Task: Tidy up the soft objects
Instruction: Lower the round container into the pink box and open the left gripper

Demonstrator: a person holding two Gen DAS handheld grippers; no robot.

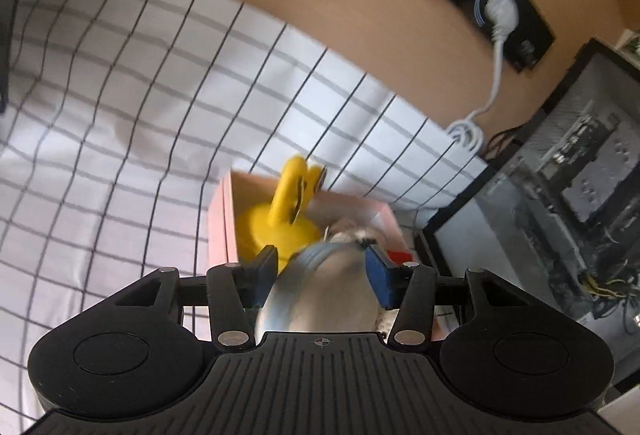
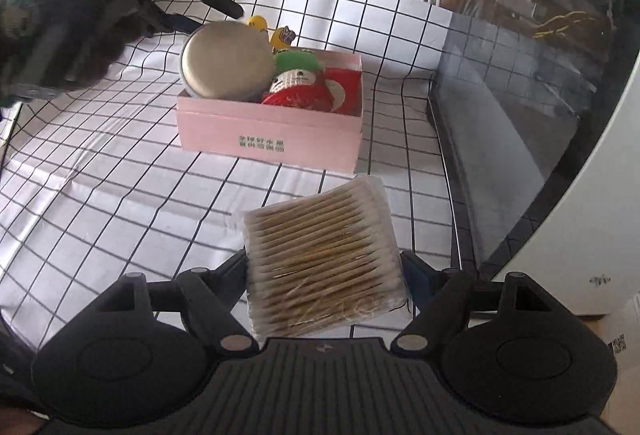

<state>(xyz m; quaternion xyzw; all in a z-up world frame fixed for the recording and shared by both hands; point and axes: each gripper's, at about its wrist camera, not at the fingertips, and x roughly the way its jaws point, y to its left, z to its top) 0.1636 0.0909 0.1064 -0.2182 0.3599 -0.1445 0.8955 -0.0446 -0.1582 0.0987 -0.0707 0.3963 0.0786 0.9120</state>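
Note:
A pink box (image 2: 272, 133) stands on the checked cloth (image 2: 120, 163). A round beige pad with a blue rim (image 2: 226, 61) leans inside its left end, beside a green and red knitted doll (image 2: 298, 73) and yellow toys (image 2: 282, 37). My left gripper (image 1: 320, 275) is over the box with the beige pad (image 1: 332, 291) between its fingers, which stand slightly off its rim; it is open. A yellow toy (image 1: 286, 203) lies in the box (image 1: 218, 219) ahead. My right gripper (image 2: 326, 271) is shut on a clear pack of cotton swabs (image 2: 324, 259), held above the cloth in front of the box.
A computer case with a glass side (image 2: 520, 83) stands right of the box. A black power strip (image 1: 516, 15) with a white plug and coiled cable (image 1: 466, 133) lies on the wooden desk behind. A person's gloved hand (image 2: 48, 35) holds the left gripper.

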